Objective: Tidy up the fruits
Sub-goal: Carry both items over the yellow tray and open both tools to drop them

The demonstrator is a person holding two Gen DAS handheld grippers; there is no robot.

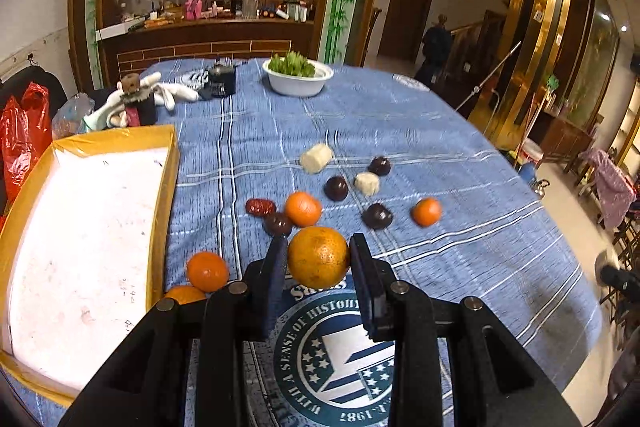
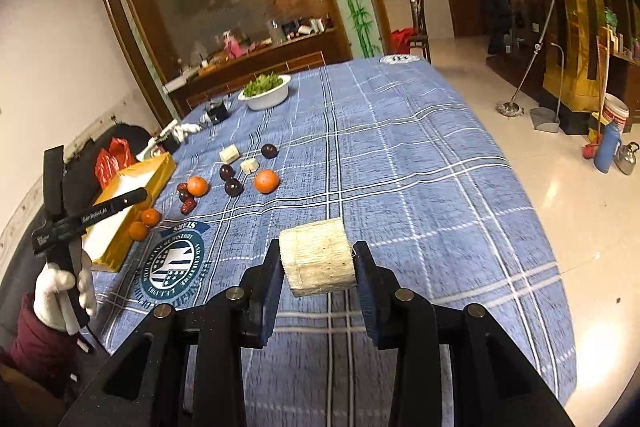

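My left gripper [image 1: 319, 257] is shut on a large orange [image 1: 319, 257] and holds it above the blue checked tablecloth [image 1: 400, 131]. My right gripper [image 2: 317, 259] is shut on a pale cut cylinder piece [image 2: 317, 259], lifted over the cloth. On the cloth lie small oranges [image 1: 303, 209], dark round fruits [image 1: 336, 188], red dates [image 1: 260, 207] and two more pale pieces [image 1: 316, 157]. A yellow-rimmed box with a white bottom [image 1: 80, 227] lies at the left; it also shows in the right wrist view [image 2: 132, 183], with two oranges [image 2: 145, 223] beside it.
A white bowl of greens [image 1: 298, 75] stands at the far side, with a dark jar [image 1: 221, 79] and white gloves [image 1: 172, 91] near it. A red bag [image 1: 24, 135] hangs off the left. The table edge drops to the floor on the right.
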